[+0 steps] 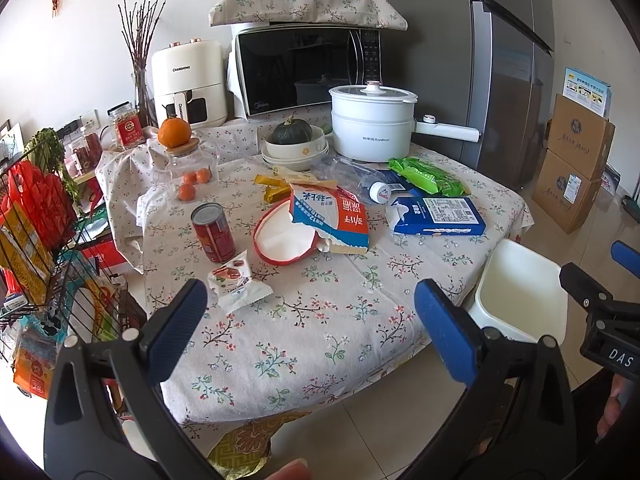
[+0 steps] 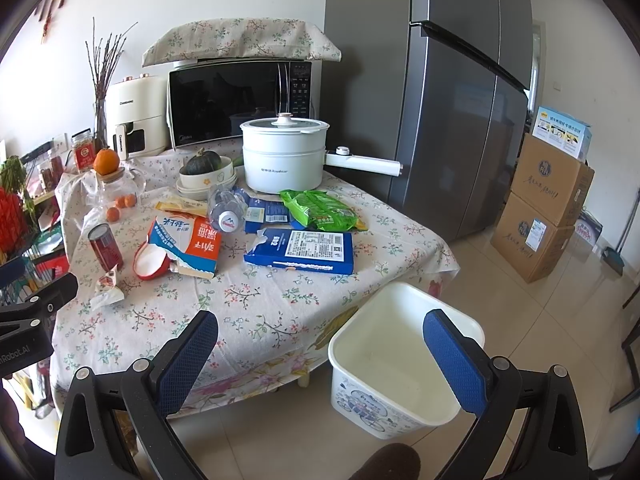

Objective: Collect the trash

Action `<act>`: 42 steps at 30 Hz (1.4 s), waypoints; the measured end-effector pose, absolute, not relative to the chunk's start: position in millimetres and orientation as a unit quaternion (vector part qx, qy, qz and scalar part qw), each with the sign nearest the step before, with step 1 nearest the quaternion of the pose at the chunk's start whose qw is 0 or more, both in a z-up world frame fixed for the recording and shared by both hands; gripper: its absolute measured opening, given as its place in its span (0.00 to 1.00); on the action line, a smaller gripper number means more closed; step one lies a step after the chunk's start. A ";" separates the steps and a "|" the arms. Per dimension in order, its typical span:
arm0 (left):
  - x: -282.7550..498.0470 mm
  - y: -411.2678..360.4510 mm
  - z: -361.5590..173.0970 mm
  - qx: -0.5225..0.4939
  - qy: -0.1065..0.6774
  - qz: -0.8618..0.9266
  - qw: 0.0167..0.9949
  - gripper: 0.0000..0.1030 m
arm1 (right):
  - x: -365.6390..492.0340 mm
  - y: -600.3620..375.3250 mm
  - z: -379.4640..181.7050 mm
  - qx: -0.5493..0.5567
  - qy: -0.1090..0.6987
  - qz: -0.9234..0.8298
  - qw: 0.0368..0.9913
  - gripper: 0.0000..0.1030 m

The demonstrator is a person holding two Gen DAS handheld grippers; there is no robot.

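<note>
The left gripper hovers over the near edge of the table, its blue-padded fingers spread wide with nothing between them. The right gripper is likewise spread and holds nothing; it hangs above the near right corner of the table and over the white bin, which stands on the tiled floor just beside that corner.

The trash lies on the floral tablecloth, all of it apart from both grippers. Nearest the left gripper is a small white snack wrapper. Just behind it stands a red can, upright. To the right of the can lies a round red-rimmed lid, with a torn white-and-red carton resting over its far edge. Near the right side lies a flat blue box with one end torn open. Behind the carton lie a yellow wrapper and a crushed clear plastic bottle on its side, white cap toward the camera. A green packet lies behind the blue box.

Farther back stand stacked bowls holding a dark squash, a white electric pot with its lid on, a glass jar topped by an orange, a microwave and an air fryer. A grey refrigerator stands at the right, with cardboard boxes stacked beyond it.
</note>
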State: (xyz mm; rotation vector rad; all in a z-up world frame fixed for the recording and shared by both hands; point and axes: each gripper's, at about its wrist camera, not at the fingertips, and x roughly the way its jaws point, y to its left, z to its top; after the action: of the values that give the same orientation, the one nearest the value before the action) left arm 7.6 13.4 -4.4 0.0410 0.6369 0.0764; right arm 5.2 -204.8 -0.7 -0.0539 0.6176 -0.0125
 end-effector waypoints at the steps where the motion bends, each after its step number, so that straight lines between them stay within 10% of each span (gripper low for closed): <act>1: 7.8 13.5 -4.3 0.021 0.313 0.039 0.949 1.00 | 4.9 -204.5 -0.8 -0.027 0.304 -0.006 0.952 1.00; 42: 8.3 12.8 -5.3 0.021 0.316 0.037 0.948 1.00 | 5.0 -202.8 -3.2 -0.028 0.306 -0.005 0.952 1.00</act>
State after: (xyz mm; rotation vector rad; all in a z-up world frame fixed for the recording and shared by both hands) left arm 8.3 12.8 -5.3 0.0432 0.6440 0.0758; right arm 5.0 -202.8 -3.2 -0.0562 0.6224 -0.0099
